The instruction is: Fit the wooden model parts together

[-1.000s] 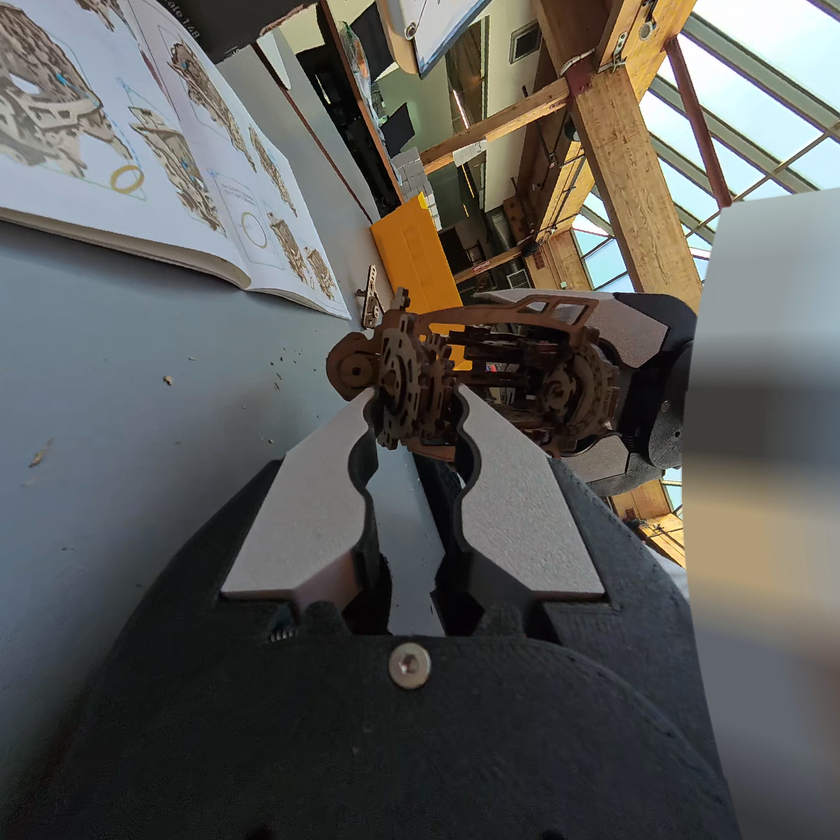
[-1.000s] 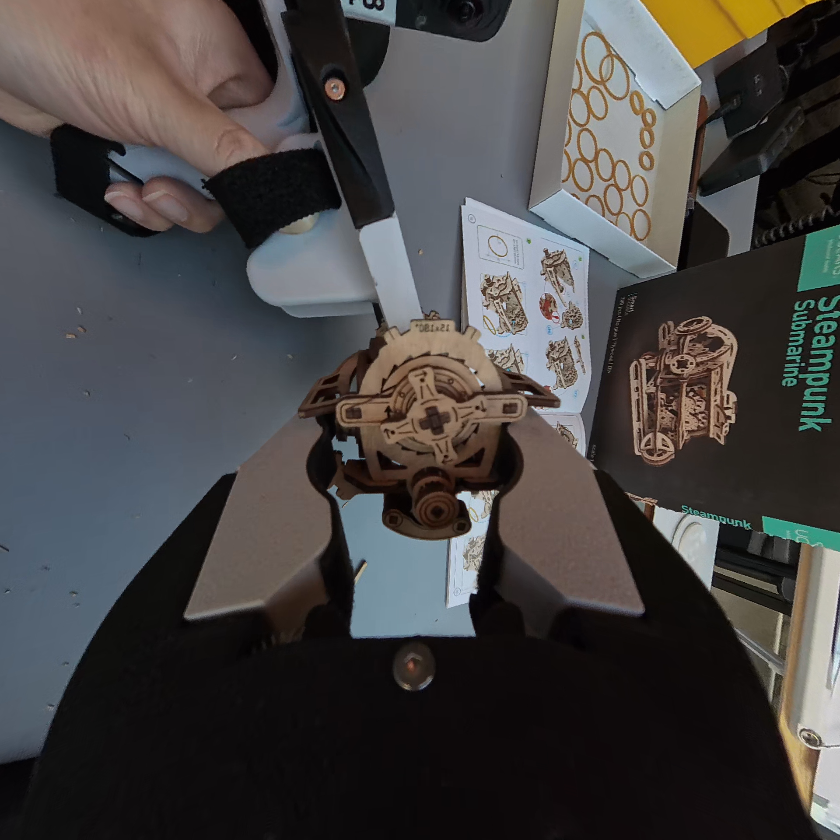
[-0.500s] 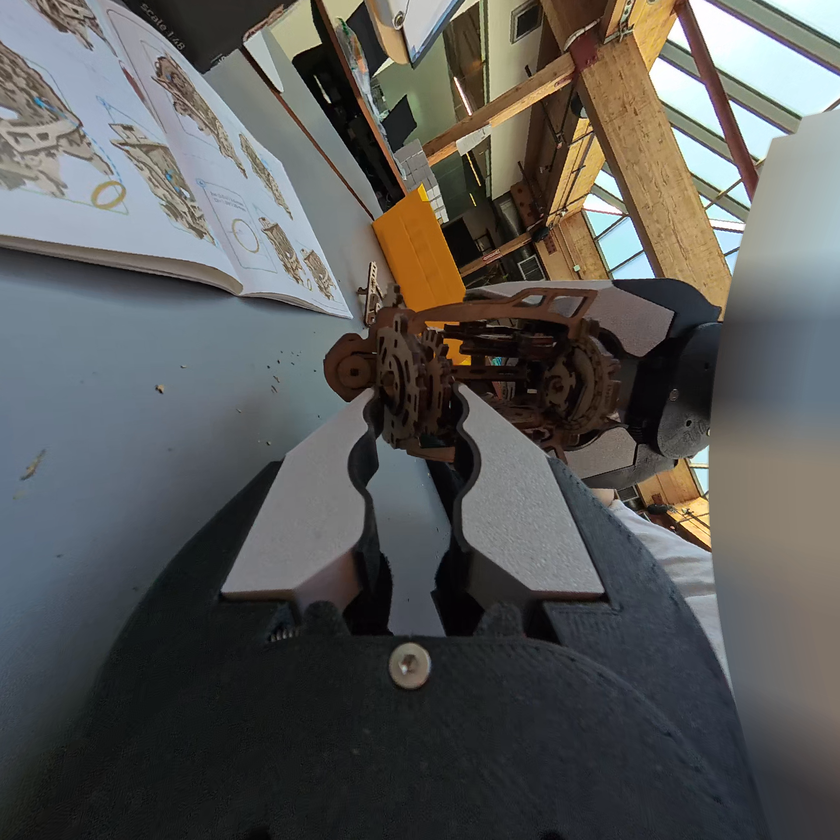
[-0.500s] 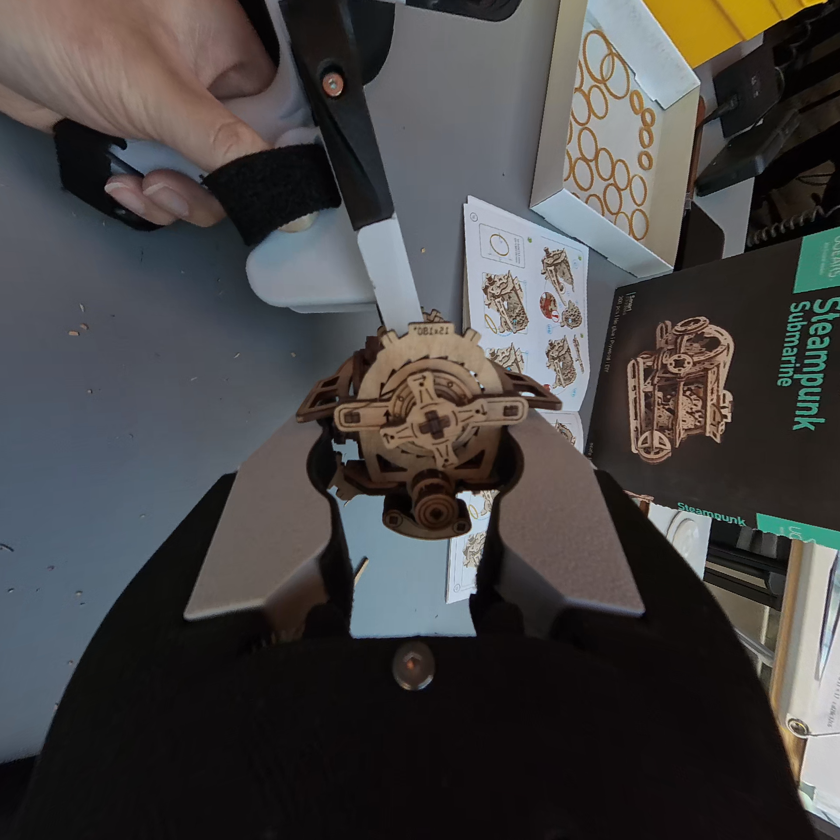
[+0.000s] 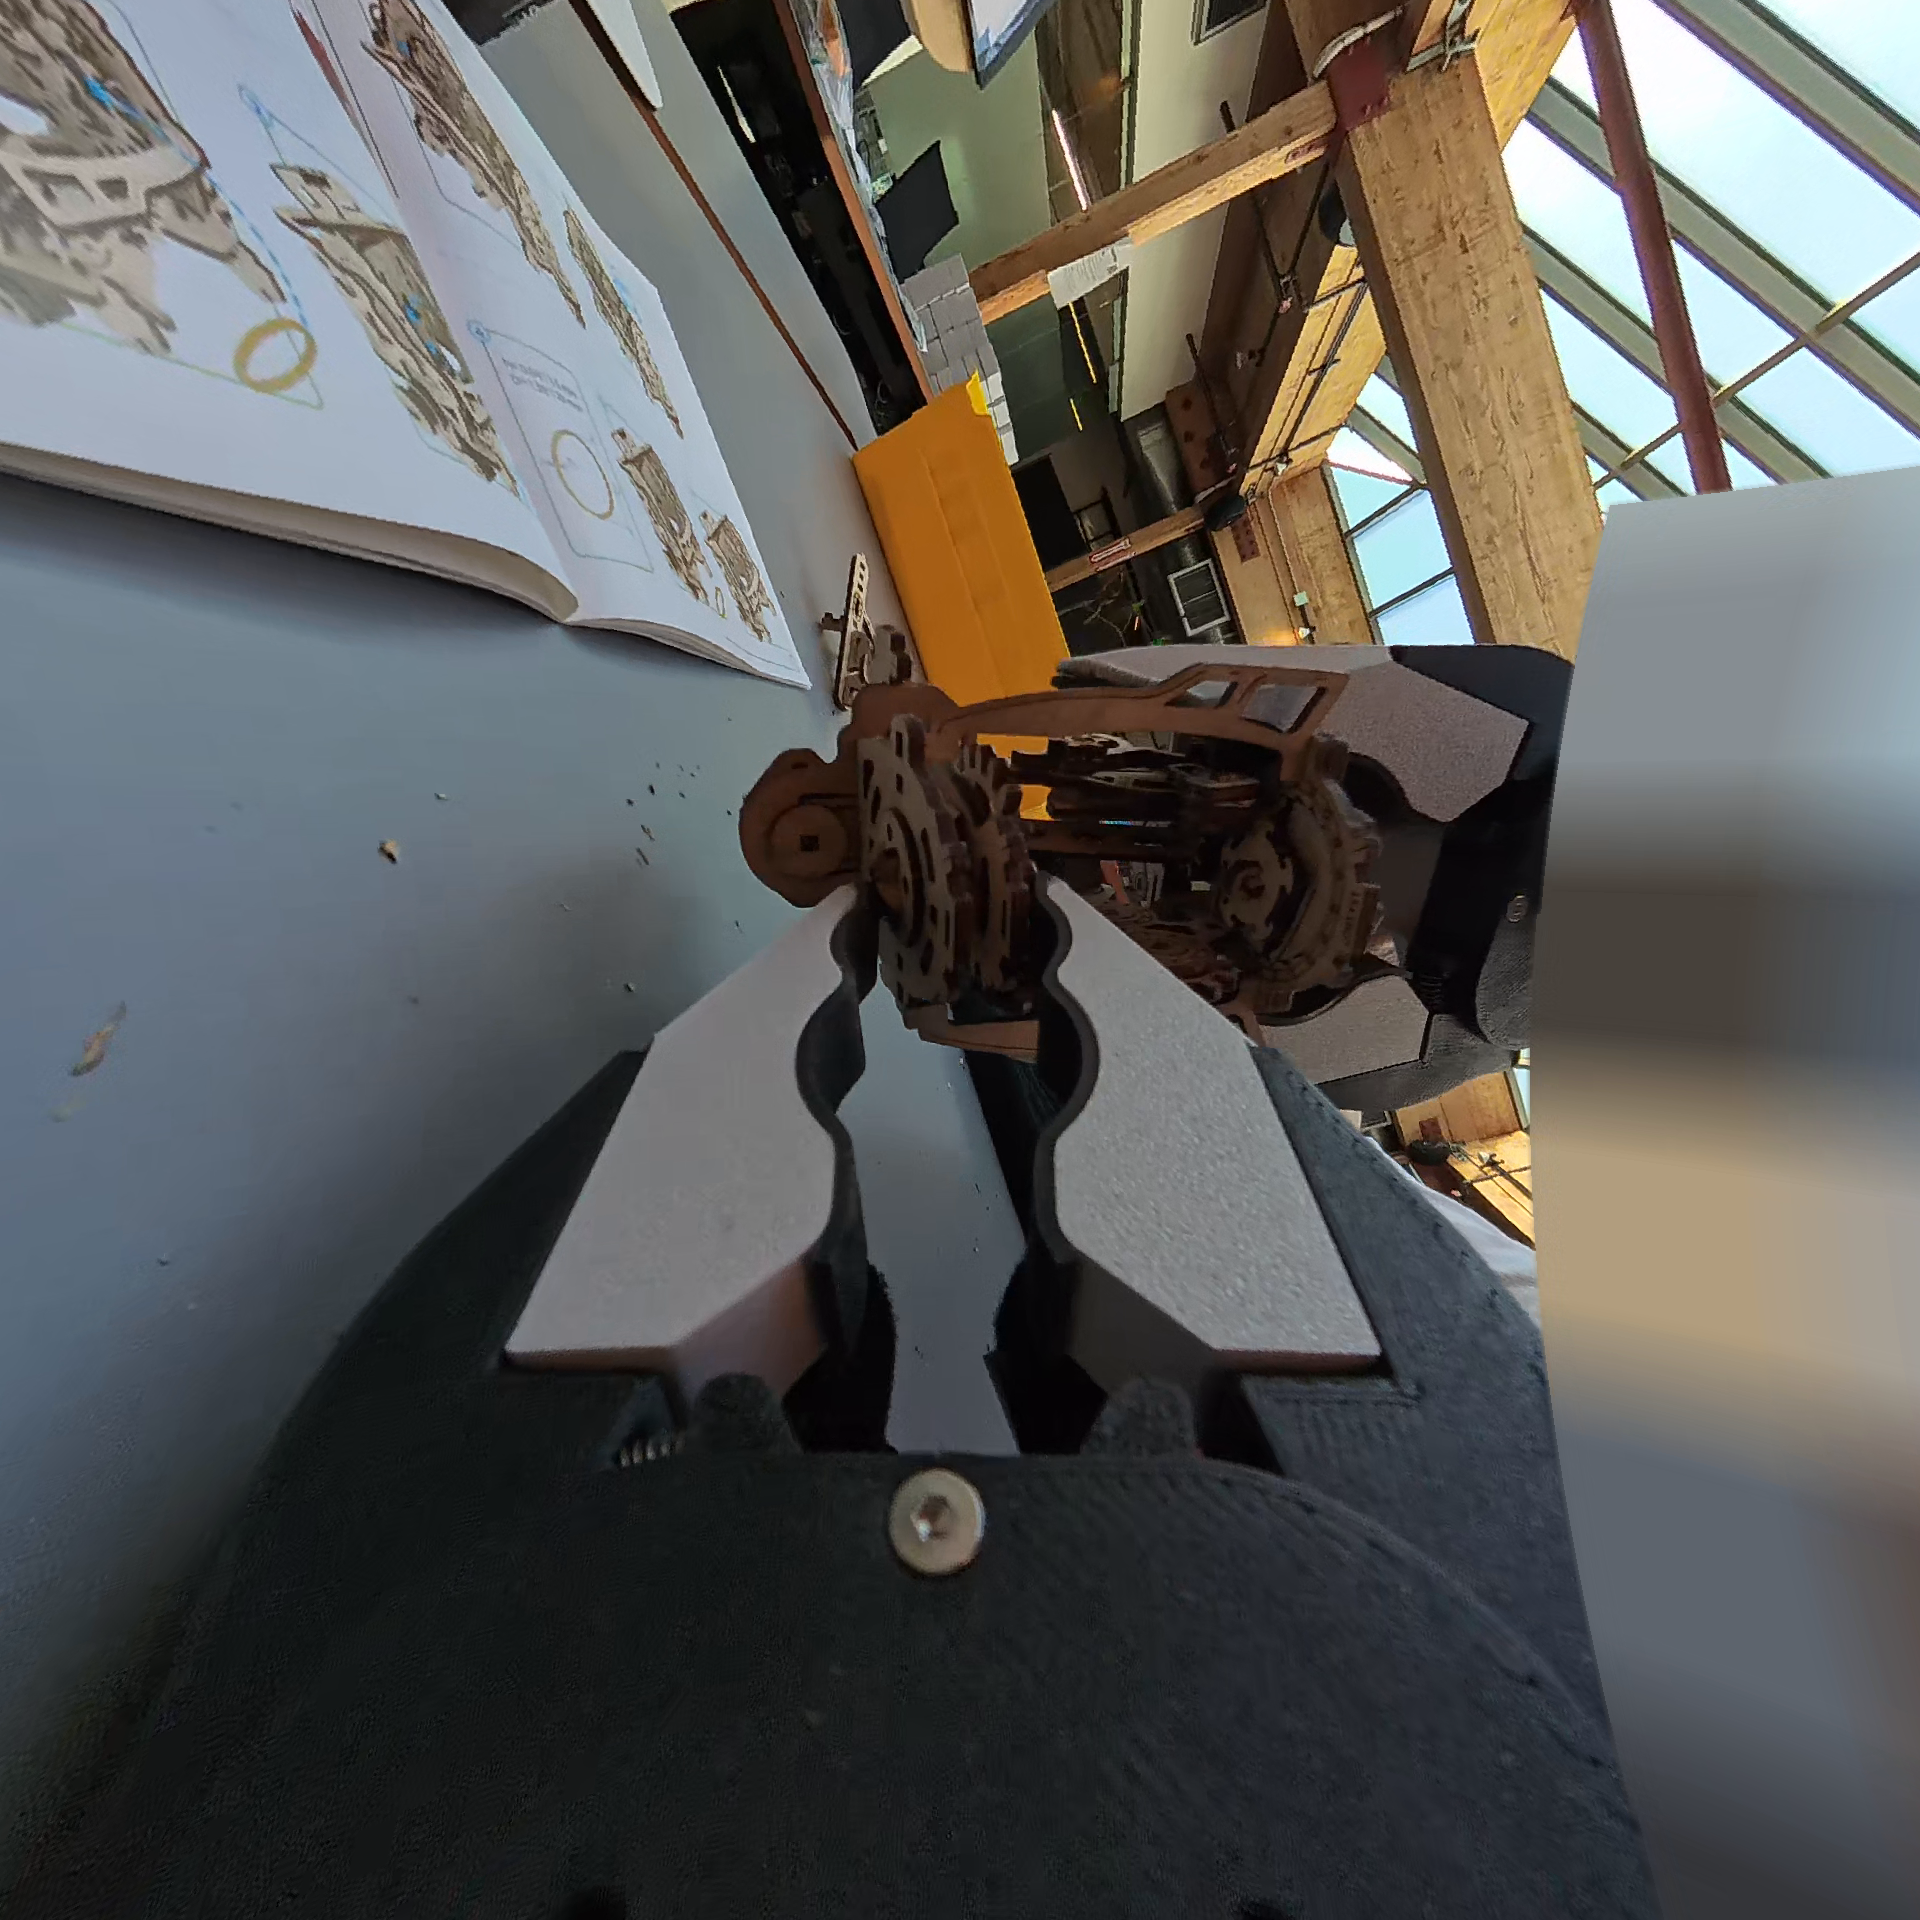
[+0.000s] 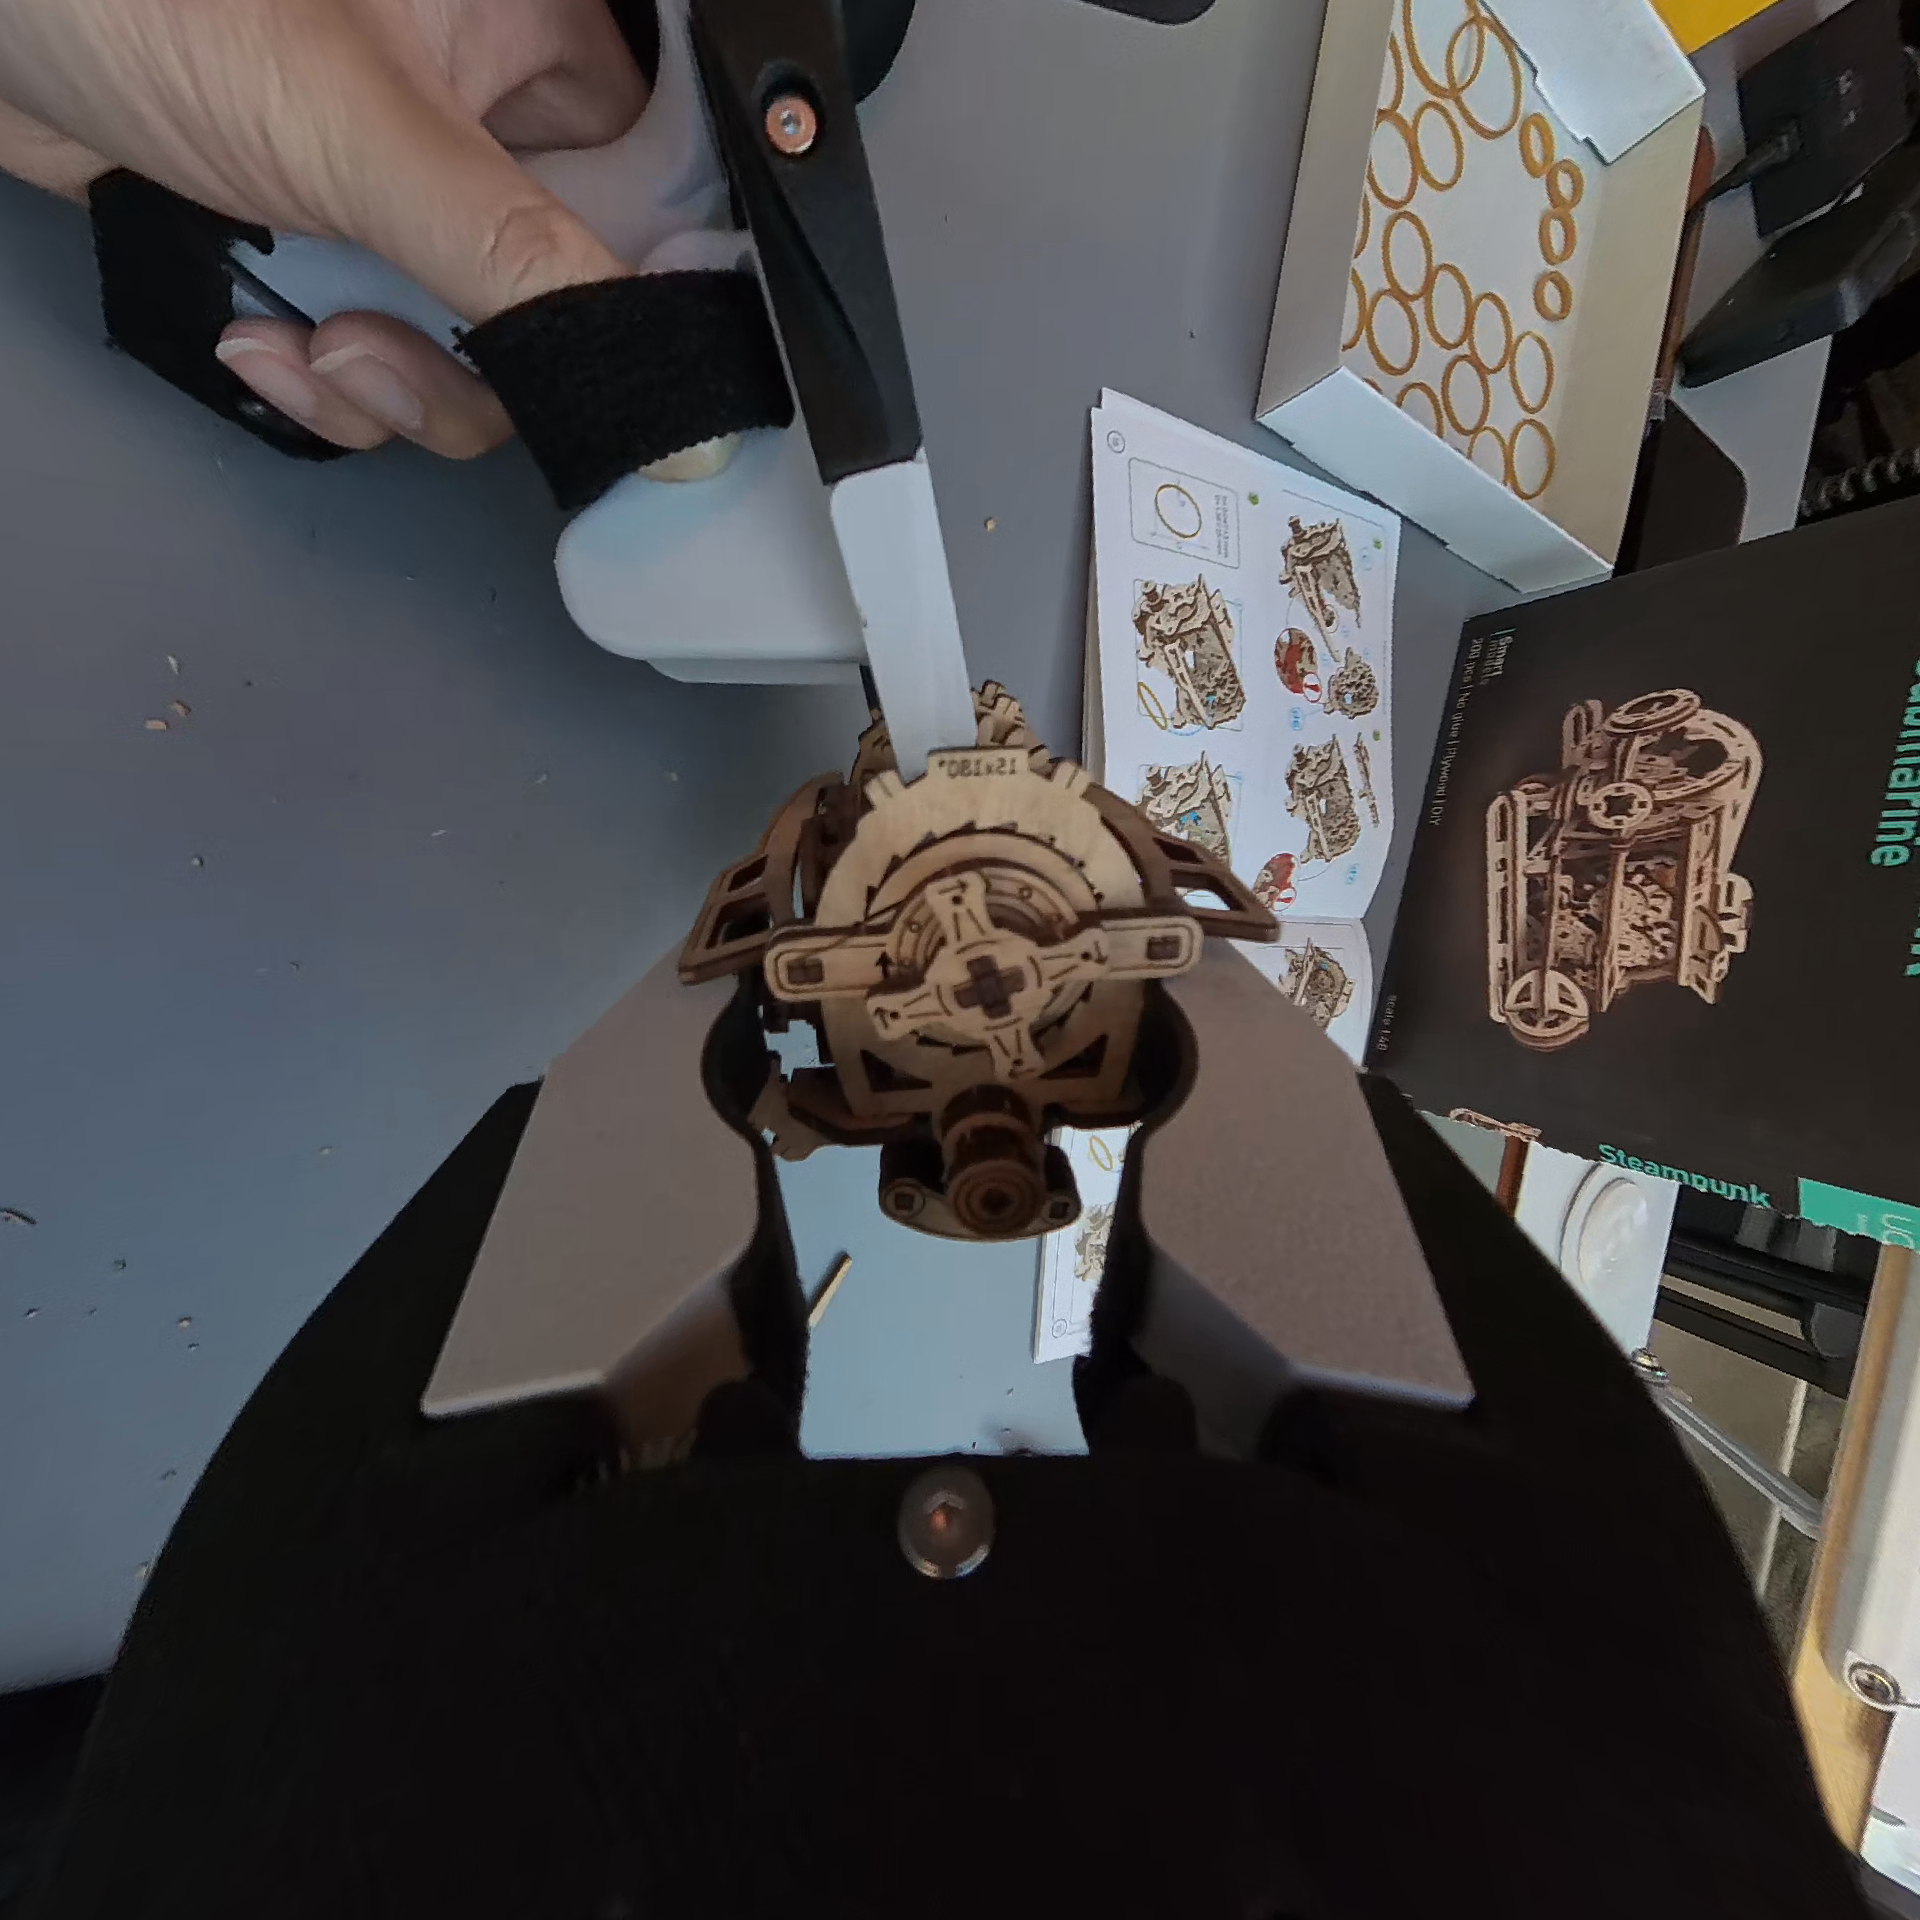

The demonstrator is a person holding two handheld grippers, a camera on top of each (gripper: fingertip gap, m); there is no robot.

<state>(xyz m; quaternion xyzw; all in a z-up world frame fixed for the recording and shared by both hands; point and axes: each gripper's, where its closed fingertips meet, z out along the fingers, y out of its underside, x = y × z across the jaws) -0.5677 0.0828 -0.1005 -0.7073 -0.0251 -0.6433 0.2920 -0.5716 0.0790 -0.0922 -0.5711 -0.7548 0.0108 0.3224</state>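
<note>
A brown wooden geared model point(image 5: 1101, 852) is held in the air above the grey table point(image 5: 260, 935) by both grippers. My left gripper point(image 5: 945, 909) is shut on its gear end. My right gripper point(image 6: 961, 997) is shut on the sides of the other end, where a round disc with a cross-shaped piece point(image 6: 977, 977) faces the camera. In the left wrist view the right gripper point(image 5: 1455, 831) shows at the model's far end. In the right wrist view one finger of the left gripper point(image 6: 904, 613) comes down onto the model's far end, with a person's hand point(image 6: 312, 156) on that gripper's handle.
An open instruction booklet point(image 5: 312, 312) lies on the table; it also shows in the right wrist view point(image 6: 1236, 707). A white box of orange rings point(image 6: 1455, 260) and a black kit box point(image 6: 1662, 831) lie to the right. A loose wooden part point(image 5: 857, 634) lies beside a yellow block point(image 5: 966, 561). Wood crumbs dot the table. The grippers are tip to tip, or close to it.
Both grippers stay shut on the model. The held model and both views have shifted only slightly; the left gripper's hand has moved a little in the right wrist view.
</note>
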